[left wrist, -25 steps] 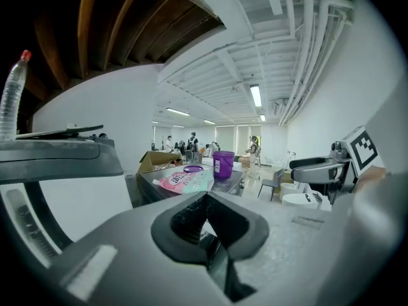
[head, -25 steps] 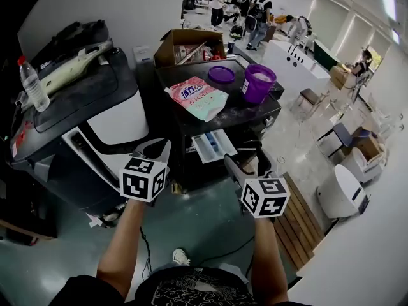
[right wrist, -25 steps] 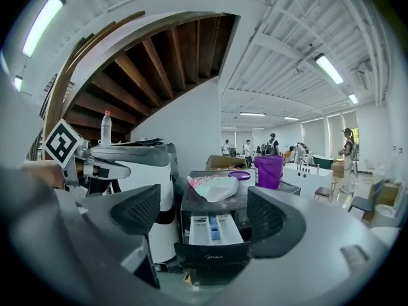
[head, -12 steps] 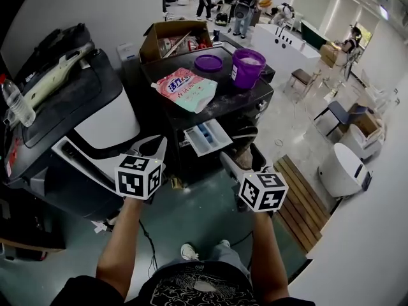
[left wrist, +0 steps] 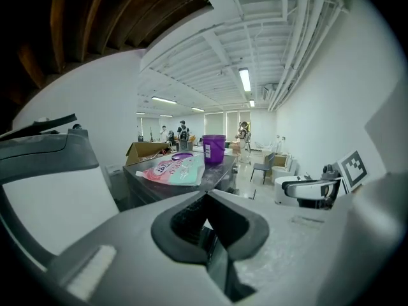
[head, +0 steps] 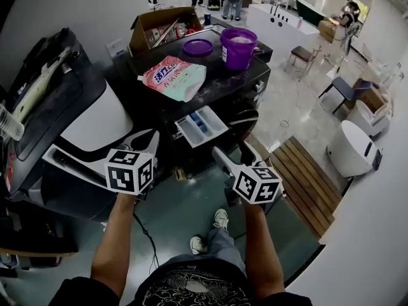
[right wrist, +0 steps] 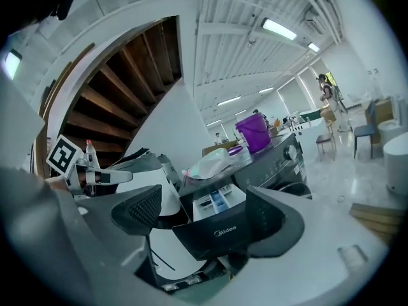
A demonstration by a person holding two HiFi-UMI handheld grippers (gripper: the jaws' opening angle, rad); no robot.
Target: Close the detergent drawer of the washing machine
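Note:
The black washing machine (head: 220,88) stands ahead of me with its white detergent drawer (head: 201,126) pulled out. My right gripper (head: 233,152) hovers just in front of the drawer, jaws open. In the right gripper view the drawer's dark front panel (right wrist: 223,234) sits between the spread pads of the right gripper (right wrist: 207,215), and I cannot tell if they touch it. My left gripper (head: 148,138) hangs to the drawer's left, shut and empty. Over the left gripper's (left wrist: 205,195) closed tips I see the machine top (left wrist: 217,171).
A detergent pouch (head: 172,75), a purple bucket (head: 238,46), a purple lid (head: 197,46) and a cardboard box (head: 159,27) rest on the machine. A black-and-white machine (head: 70,113) stands at left. A wooden pallet (head: 299,177) lies at right. My feet (head: 220,220) are below.
I have stepped forward, and the machine and drawer have slid up and left in the head view. Both grippers keep their spacing before the drawer. The left stays shut, the right open.

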